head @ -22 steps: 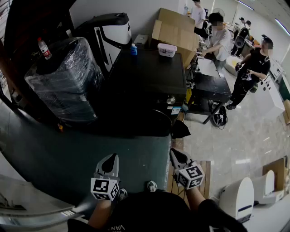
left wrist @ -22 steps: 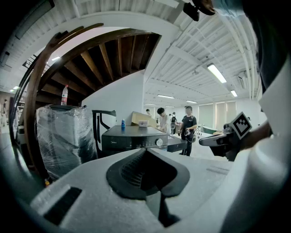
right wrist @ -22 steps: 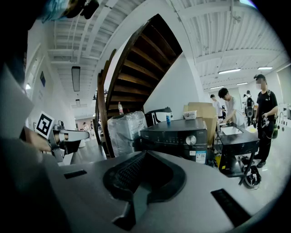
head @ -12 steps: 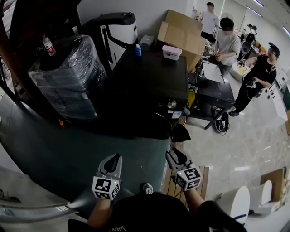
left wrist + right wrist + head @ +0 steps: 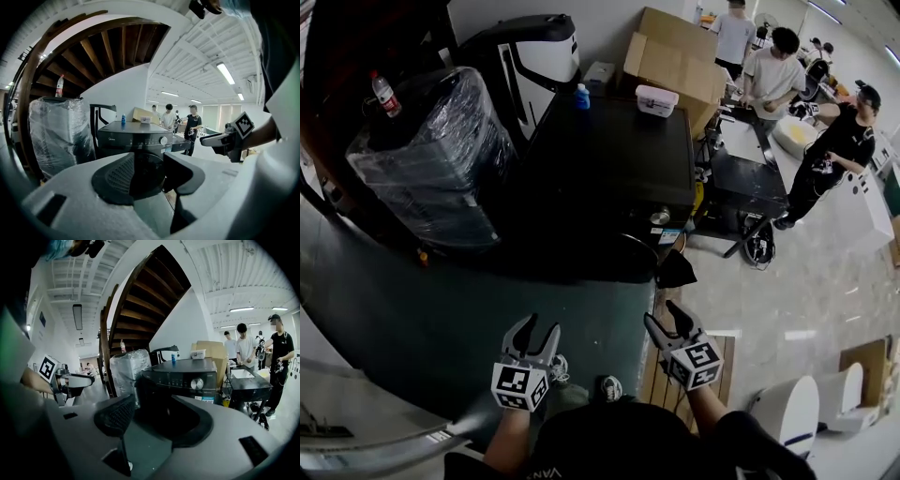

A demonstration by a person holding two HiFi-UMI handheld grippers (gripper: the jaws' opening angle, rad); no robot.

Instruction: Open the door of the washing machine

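The black front-loading washing machine (image 5: 609,159) stands ahead of me, its round door (image 5: 623,255) shut and facing me. My left gripper (image 5: 535,328) and right gripper (image 5: 667,319) hover low in front of it, well short of the door, both open and empty. In the left gripper view the dark door (image 5: 146,171) shows between the spread jaws, and the right gripper (image 5: 219,139) floats at the right. In the right gripper view the machine's control panel with its silver knob (image 5: 197,384) sits above the jaws, and the left gripper (image 5: 77,379) shows at the left.
A plastic-wrapped appliance (image 5: 431,159) with a bottle (image 5: 382,94) on top stands left of the machine. A blue bottle (image 5: 582,97) and a white box (image 5: 656,100) rest on the machine's lid. Cardboard boxes (image 5: 675,52), a black table (image 5: 750,178) and several people (image 5: 773,75) are at the right.
Both grippers' jaws, together in the earlier frames, now stand spread apart. The grippers stay at much the same spot in front of the machine.
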